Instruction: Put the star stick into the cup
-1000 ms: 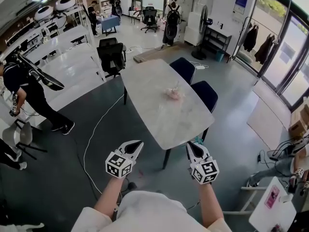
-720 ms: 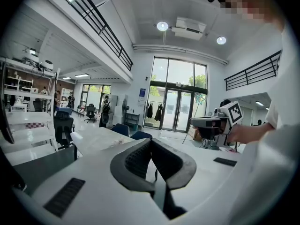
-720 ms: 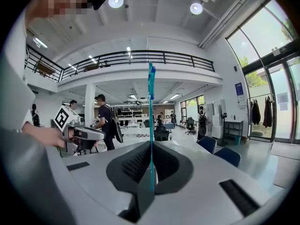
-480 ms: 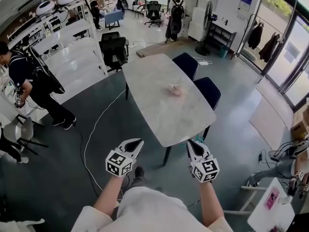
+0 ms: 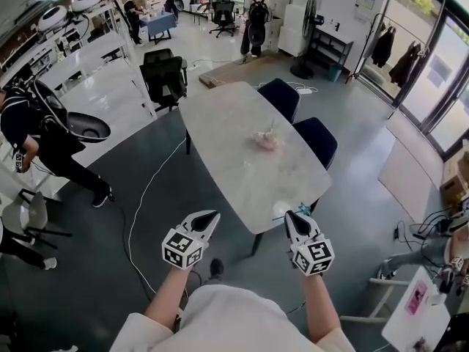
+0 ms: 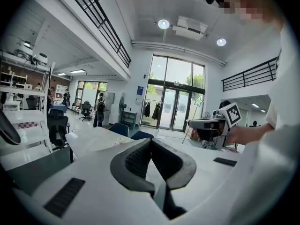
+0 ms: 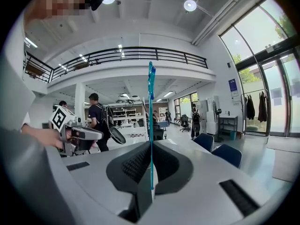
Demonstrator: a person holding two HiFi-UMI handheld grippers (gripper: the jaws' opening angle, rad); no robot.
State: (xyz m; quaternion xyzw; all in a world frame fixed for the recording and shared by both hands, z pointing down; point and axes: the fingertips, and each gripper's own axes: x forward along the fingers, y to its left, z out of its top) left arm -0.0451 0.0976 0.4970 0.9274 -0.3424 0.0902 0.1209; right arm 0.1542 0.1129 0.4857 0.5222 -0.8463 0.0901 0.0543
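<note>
My right gripper (image 5: 294,219) is shut on the thin teal star stick (image 7: 151,125), which stands upright between its pads, the star (image 7: 151,76) on top. In the head view the stick's teal end (image 5: 299,210) shows just past the jaws, by the near corner of the marble table (image 5: 227,130). A small pink object (image 5: 267,139), probably the cup, sits mid-table, well ahead of both grippers. My left gripper (image 5: 207,219) hangs over the floor left of the table corner, its jaws (image 6: 150,140) shut and empty.
Two dark blue chairs (image 5: 281,97) (image 5: 316,141) stand along the table's right side. A black office chair (image 5: 163,77) is beyond its far left end. A person (image 5: 33,134) walks at the left. A white cable (image 5: 146,196) runs across the floor.
The table has drawn slightly nearer to the grippers. The person at the left has shifted position. Both grippers keep their pose, the stick still held.
</note>
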